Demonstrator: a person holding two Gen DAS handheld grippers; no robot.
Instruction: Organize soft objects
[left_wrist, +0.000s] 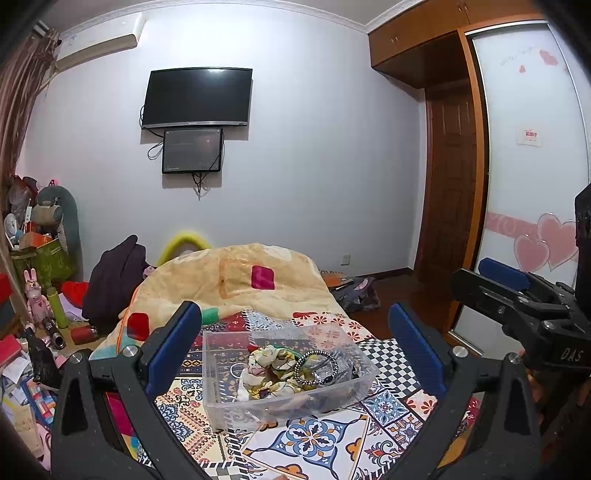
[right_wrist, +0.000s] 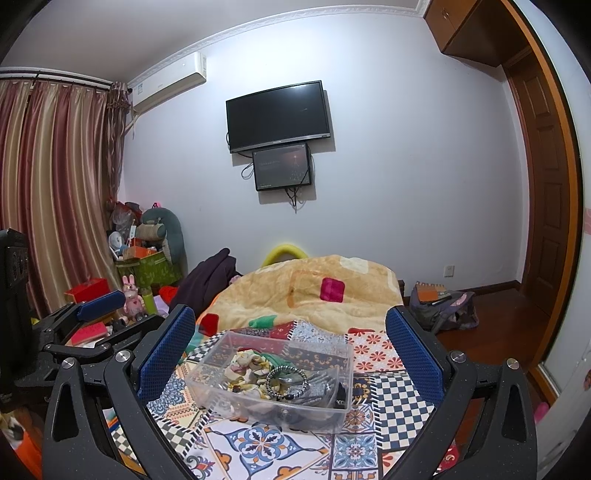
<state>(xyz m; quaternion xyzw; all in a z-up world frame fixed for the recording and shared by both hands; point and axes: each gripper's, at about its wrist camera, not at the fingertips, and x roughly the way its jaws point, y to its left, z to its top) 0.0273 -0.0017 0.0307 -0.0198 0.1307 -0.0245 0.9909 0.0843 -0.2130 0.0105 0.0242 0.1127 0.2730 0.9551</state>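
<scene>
A clear plastic box (left_wrist: 221, 373) (right_wrist: 334, 404) sits on the patterned bedspread (left_wrist: 317, 439) (right_wrist: 258, 443). Inside lie a floral cream scrunchie (left_wrist: 264, 373) (right_wrist: 243, 365), a black-and-white braided hair band (left_wrist: 316, 368) (right_wrist: 287, 382), a grey scrunchie (right_wrist: 317, 384) and a bit of green fabric (right_wrist: 275, 359). My left gripper (left_wrist: 295, 354) is open and empty, raised in front of the box. My right gripper (right_wrist: 291, 354) is open and empty, likewise facing the box. The right gripper shows at the right edge of the left wrist view (left_wrist: 517, 295); the left gripper shows at the left of the right wrist view (right_wrist: 85, 325).
A bunched yellow blanket (left_wrist: 240, 280) (right_wrist: 314, 291) lies behind the box. Dark clothing (left_wrist: 114, 280) (right_wrist: 210, 280) hangs at the bed's left. Cluttered boxes and toys (left_wrist: 40, 295) (right_wrist: 140, 269) fill the left corner. A bag (right_wrist: 439, 306) lies on the wooden floor, right.
</scene>
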